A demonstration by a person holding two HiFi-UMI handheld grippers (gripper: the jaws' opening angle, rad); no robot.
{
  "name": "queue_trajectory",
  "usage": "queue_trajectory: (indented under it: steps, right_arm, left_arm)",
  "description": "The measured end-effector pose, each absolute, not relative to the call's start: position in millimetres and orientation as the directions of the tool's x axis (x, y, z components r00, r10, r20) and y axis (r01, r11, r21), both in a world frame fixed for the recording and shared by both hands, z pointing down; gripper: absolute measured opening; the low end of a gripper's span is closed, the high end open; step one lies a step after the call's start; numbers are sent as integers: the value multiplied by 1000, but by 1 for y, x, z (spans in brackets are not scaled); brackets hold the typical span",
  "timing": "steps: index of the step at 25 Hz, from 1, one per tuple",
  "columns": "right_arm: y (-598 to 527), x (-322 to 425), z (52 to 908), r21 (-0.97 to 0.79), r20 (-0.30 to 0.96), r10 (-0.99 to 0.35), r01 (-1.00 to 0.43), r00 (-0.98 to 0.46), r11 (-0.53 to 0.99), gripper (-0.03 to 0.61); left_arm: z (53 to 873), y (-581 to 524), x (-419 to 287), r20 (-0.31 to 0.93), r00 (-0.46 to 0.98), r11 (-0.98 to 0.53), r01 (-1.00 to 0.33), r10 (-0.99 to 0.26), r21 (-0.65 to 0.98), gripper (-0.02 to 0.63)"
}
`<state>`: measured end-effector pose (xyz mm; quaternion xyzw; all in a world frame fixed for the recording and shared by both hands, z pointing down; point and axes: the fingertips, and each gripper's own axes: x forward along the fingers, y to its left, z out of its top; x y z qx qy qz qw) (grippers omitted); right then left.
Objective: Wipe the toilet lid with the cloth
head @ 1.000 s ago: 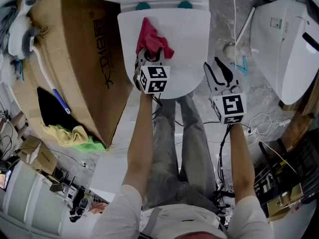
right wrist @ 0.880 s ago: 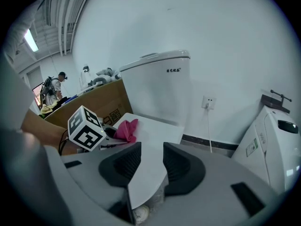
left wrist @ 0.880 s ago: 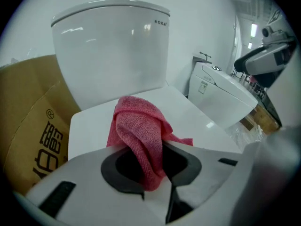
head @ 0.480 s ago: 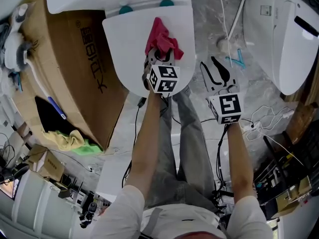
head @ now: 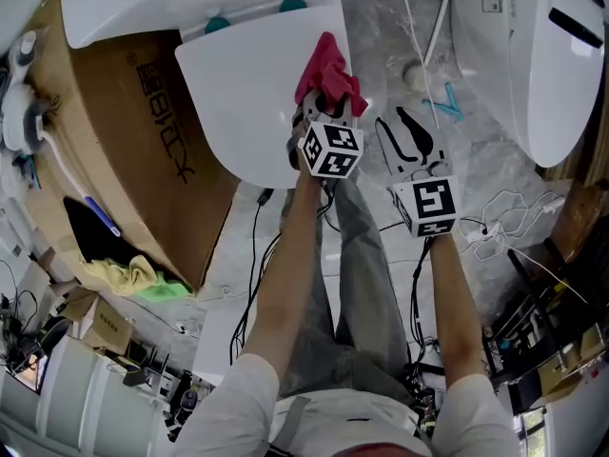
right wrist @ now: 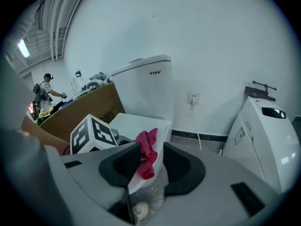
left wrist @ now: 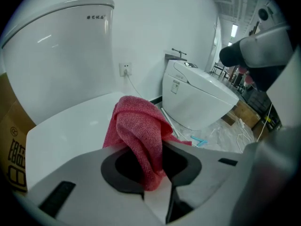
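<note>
- Left gripper view: the left gripper (left wrist: pixel 149 171) is clamped on the red cloth (left wrist: pixel 140 128).
- Head view: the cloth lies on the toilet lid (head: pixel 243 93), at the edge nearest the right gripper (head: pixel 409 139).
- Right gripper view: jaws apart, nothing between them.

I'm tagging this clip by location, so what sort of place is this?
Probably a workshop or test space, not a home bathroom: a toilet, a second toilet beside it, a cardboard box and loose cables on the floor.
</note>
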<state>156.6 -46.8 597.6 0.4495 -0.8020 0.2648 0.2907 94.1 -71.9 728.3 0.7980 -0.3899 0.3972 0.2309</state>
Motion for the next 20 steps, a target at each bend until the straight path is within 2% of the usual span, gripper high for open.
queue_trajectory:
  steps: [8, 20]
  right_arm:
    - [-42, 173, 600, -162, 711, -572, -888, -408, 431, 156]
    - [-38, 150, 602, -160, 715, -554, -872, -426, 463, 156]
  left_arm:
    - [732, -43, 129, 816, 430, -664, -743, -386, 77, 109]
    - [731, -11, 106, 818, 446, -671, -734, -363, 102, 109]
